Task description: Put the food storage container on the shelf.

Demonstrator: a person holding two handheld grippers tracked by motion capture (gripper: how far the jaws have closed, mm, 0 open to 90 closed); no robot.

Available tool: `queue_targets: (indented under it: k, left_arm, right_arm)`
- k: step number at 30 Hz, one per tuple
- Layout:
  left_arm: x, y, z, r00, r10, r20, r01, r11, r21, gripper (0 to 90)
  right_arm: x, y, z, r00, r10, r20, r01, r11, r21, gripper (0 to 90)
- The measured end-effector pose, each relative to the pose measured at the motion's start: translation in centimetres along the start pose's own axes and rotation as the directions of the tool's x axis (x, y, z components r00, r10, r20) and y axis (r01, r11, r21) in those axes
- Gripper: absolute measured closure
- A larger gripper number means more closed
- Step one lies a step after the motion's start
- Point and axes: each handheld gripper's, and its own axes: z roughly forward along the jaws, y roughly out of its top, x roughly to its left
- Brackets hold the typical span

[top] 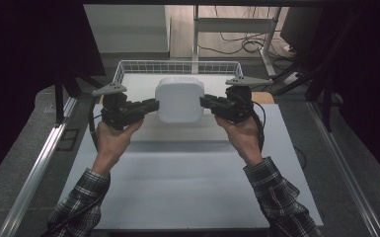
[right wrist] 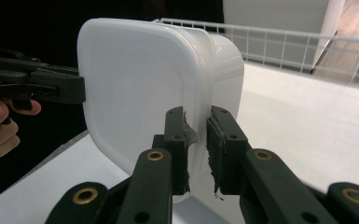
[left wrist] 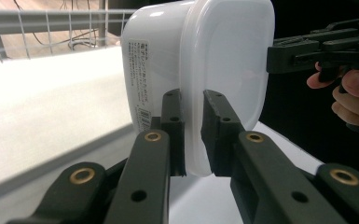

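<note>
I hold a white plastic box (top: 179, 98) up off the bench (top: 187, 182) between my two tools, over the far half of the bench and just in front of the wire basket (top: 128, 65) at the far edge. My left tool (top: 150, 105) comes in from the left and pinches the box's left rim; in the left gripper view its jaws are pressed together on the thin lip of the lid (left wrist: 235, 60), with the printed label (left wrist: 139, 84) on the box's side just beyond them. My right tool (top: 206, 102) comes in from the right and pinches the opposite rim in the same way; in the right gripper view its jaws are clamped on the lip where lid (right wrist: 130, 88) and body meet. The box stands on edge, its broad lid face turned towards me and upward. My left hand (top: 116, 133) and right hand (top: 239, 129) grip the tool handles, plaid sleeves (top: 81, 197) reaching in from the near side.
</note>
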Motion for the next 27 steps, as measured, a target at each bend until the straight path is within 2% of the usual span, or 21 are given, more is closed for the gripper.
queue_targets:
  k: [5, 15, 27]
  left_arm:
    - [0.6, 0.9, 0.5, 1.0000, -0.006, 0.005, 0.006, 1.0000, 0.001, 80.2]
    - [2.4, 2.1, 2.0, 0.9993, -0.038, 0.001, 0.038, 0.9991, 0.018, 80.1]
    - [3.4, 2.4, 3.0, 0.9968, -0.078, -0.018, 0.079, 0.9962, 0.037, 79.3]
  right_arm:
    - [-0.5, 0.9, 0.3, 1.0000, 0.002, 0.006, -0.002, 1.000, -0.003, 77.6]
    - [-2.1, 2.2, 2.1, 0.9994, 0.028, 0.022, -0.028, 1.000, 0.008, 77.1]
    - [-3.3, 2.6, 3.8, 0.9976, 0.060, 0.034, -0.061, 0.998, 0.031, 75.7]
